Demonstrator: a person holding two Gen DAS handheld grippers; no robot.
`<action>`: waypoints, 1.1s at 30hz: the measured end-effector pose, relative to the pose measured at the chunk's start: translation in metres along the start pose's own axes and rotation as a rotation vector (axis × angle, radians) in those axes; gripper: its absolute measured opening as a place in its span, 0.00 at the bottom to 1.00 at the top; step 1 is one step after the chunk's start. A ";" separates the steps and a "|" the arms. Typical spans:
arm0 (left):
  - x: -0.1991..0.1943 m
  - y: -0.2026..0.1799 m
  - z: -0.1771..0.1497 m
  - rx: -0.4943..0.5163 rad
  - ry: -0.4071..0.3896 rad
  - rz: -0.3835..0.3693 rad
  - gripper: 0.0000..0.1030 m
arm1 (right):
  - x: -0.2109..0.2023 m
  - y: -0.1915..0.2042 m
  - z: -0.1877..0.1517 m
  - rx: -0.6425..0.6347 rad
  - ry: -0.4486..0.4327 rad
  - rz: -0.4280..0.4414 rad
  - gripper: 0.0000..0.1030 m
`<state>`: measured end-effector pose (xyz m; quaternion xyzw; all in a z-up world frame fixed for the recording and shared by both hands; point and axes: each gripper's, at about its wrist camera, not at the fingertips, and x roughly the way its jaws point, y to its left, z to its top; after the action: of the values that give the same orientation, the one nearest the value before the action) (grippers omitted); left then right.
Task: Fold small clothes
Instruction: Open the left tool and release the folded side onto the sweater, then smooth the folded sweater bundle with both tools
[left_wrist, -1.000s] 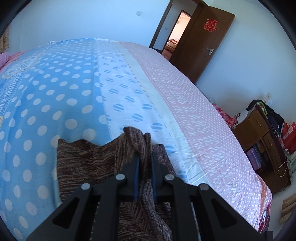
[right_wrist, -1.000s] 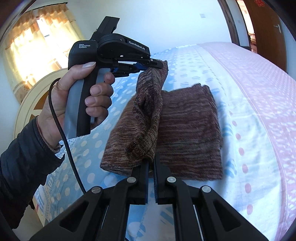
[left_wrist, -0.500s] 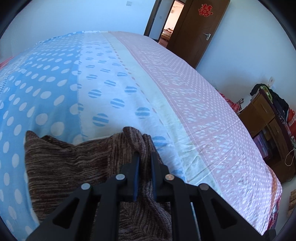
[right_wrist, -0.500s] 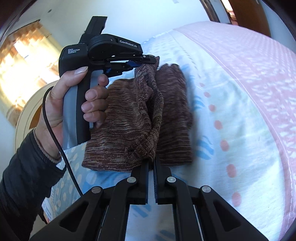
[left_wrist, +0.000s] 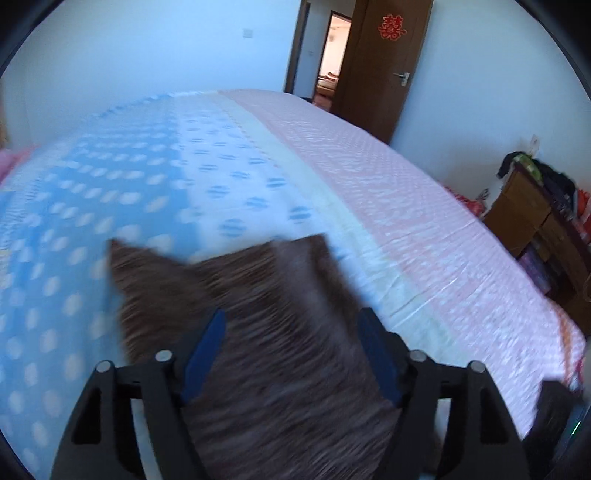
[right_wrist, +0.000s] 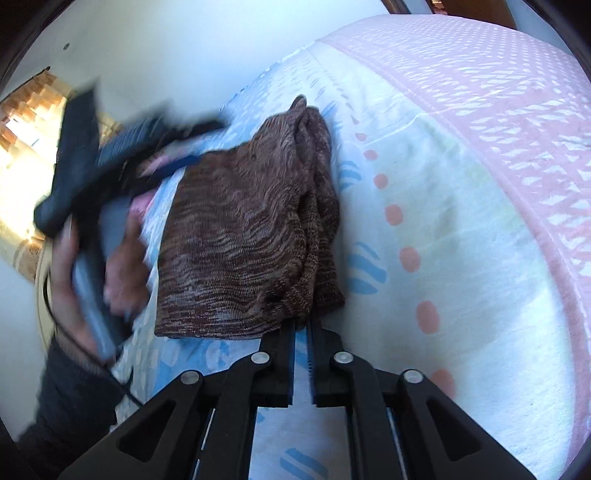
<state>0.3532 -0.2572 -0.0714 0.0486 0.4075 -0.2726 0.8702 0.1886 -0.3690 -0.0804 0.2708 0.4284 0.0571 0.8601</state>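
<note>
Brown knit garment (right_wrist: 247, 236) lies folded on the bed (right_wrist: 461, 192), blue-dotted side. Soft, light, floppy, prob. stretchy; best pinched at a corner or folded edge, layers may slide apart. Left hand-held gripper (left_wrist: 291, 343): jaws just sprang wide, knit between but released. Right hand-held gripper (right_wrist: 303, 325): jaws just parting slightly at near hem; whether still pinching, can't tell. Left view blurred; garment's near part cut off.

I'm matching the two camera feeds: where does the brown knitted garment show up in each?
Left wrist: brown knitted garment bottom centre, blurred, between the open fingers.
Right wrist: centre-left, folded, lying on the bed.
Shared landmark: the bedspread's cream stripe beside the pink section.
</note>
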 end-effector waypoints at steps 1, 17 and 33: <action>-0.007 0.008 -0.011 0.005 -0.005 0.035 0.75 | -0.007 0.002 0.000 -0.014 -0.031 -0.041 0.23; -0.018 0.066 -0.102 -0.158 0.005 0.108 0.92 | 0.084 0.050 0.111 -0.301 -0.021 -0.309 0.24; -0.022 0.081 -0.116 -0.224 -0.008 -0.023 0.98 | 0.164 0.198 0.097 -0.842 0.097 -0.320 0.24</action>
<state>0.3039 -0.1434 -0.1432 -0.0549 0.4323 -0.2356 0.8687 0.3927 -0.1871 -0.0472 -0.1753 0.4443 0.1055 0.8722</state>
